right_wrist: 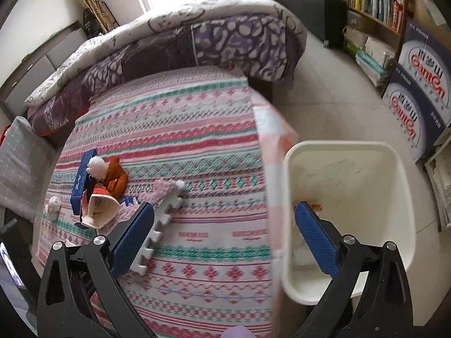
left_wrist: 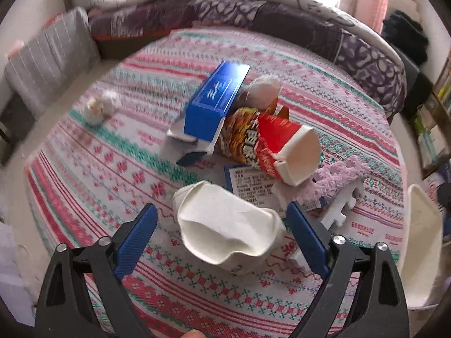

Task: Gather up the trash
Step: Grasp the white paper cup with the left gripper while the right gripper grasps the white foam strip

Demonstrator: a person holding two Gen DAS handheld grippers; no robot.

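In the left wrist view my left gripper (left_wrist: 221, 219) is open, its blue pads on either side of a crumpled white paper cup (left_wrist: 228, 229) lying on the patterned tablecloth (left_wrist: 98, 174). Behind it lie a blue carton (left_wrist: 215, 101), a red and orange snack wrapper (left_wrist: 253, 138), a red and white cup (left_wrist: 293, 152), a white tissue ball (left_wrist: 100, 107) and a pink and white foam piece (left_wrist: 335, 186). In the right wrist view my right gripper (right_wrist: 225, 225) is open and empty, over the table edge beside a white bin (right_wrist: 349, 214). The trash pile (right_wrist: 95, 191) lies at the left.
A bed with a purple and white quilt (right_wrist: 197, 36) stands behind the table. A grey cushioned chair (left_wrist: 50, 53) is at the left. Bookshelves (right_wrist: 372, 2) and blue printed boxes (right_wrist: 417, 95) stand on the right of the tiled floor. The bin's rim also shows in the left wrist view (left_wrist: 422, 242).
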